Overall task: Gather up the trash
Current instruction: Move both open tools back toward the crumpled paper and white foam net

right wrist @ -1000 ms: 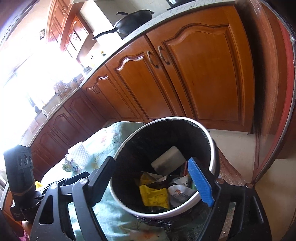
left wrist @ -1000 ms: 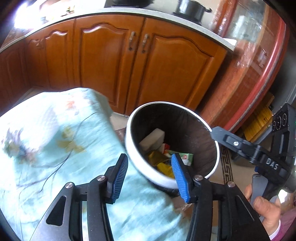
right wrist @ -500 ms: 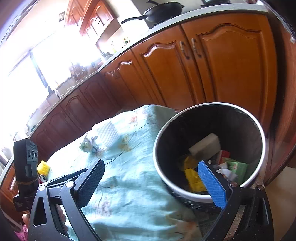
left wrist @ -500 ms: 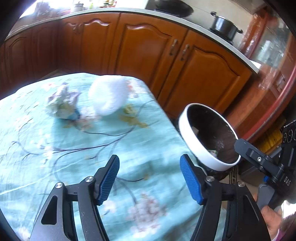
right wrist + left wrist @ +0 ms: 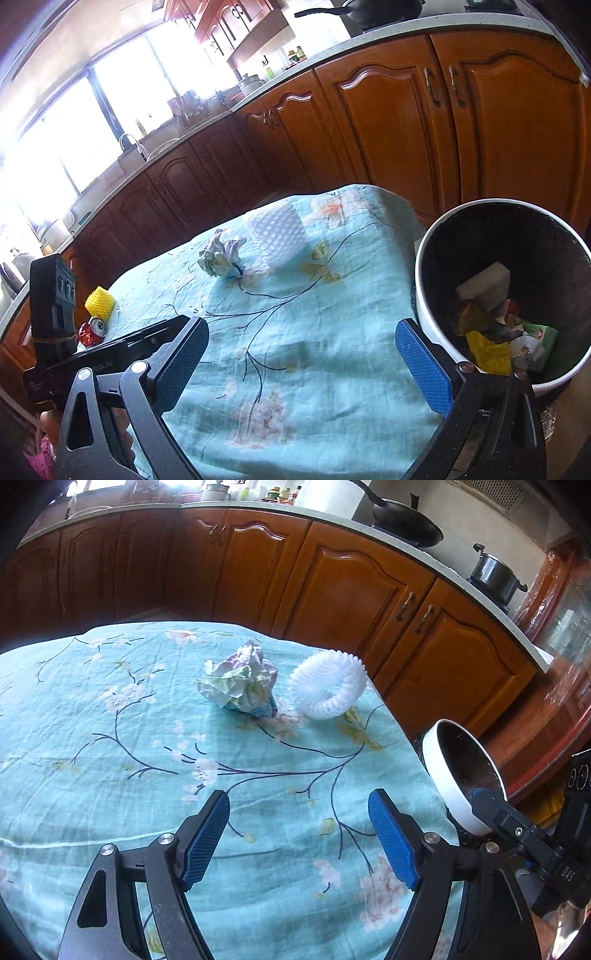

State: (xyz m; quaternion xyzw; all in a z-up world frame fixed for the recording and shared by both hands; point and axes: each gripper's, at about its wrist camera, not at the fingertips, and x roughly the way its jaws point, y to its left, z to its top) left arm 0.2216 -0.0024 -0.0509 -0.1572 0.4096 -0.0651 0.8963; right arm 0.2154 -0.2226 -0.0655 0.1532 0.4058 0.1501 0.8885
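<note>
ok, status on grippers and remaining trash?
Both hand-held grippers, left and right, open, empty. Crumpled paper and foam net on table. Bin beside. Path clear.

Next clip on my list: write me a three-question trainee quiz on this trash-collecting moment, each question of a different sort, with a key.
1. True or false: the left gripper holds the crumpled paper.
2. Which lies in the bin?
A. white foam net
B. pale foam block
C. crushed can
3. Fill in: beside the crushed can on the tablecloth stands a ______ foam net.

Key
1. False: its jaws are open and empty, having just been opening; the paper lies farther off on the cloth.
2. B: the pale foam block rests on wrappers; the white foam net lies on the cloth.
3. Yellow.
</note>
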